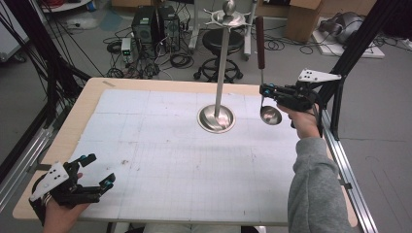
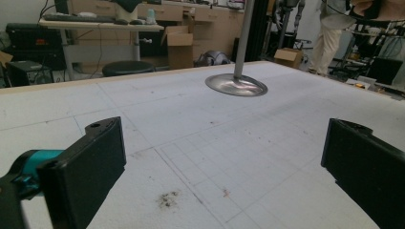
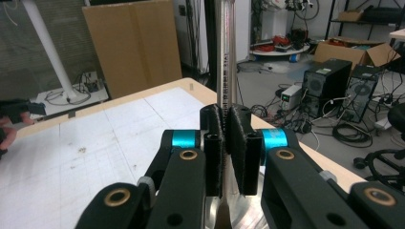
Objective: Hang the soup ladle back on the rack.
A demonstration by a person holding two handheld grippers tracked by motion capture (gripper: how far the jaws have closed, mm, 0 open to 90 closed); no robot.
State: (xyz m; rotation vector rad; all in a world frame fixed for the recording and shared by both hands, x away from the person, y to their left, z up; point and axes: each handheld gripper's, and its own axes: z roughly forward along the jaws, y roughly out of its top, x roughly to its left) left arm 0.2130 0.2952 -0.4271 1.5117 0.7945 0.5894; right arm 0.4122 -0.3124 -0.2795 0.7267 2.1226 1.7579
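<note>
Nearest the high camera, at the bottom left: left gripper (image 1: 97, 171) in a hand at the near left corner of the table (image 1: 92, 94), jaws wide apart, nothing between them, low over the white gridded mat (image 1: 160, 145). Same jaws in the left gripper view (image 2: 217, 167), black pads far to either side, bare mat and a small dark smudge (image 2: 167, 199) between. Farther back, right of centre: metal stand (image 1: 217, 116), round base flat on the mat, thin pole upright, hooked top above the table's far edge. Just right of that base: ladle (image 1: 270, 114), upright, bowl down and close over the mat, dark reddish handle up, whether touching the mat not clear. Right gripper (image 1: 263, 90) held level from the right by a hand in a grey sleeve (image 1: 313, 189), jaws clamped on the ladle's thin metal shaft, between bowl and handle. In the right gripper view (image 3: 228, 152), both black pads pressed together on the shiny shaft (image 3: 225, 57), running straight up out of the grip, bowl rim faintly below. Ladle and stand near each other, not touching; left gripper well apart from both.
</note>
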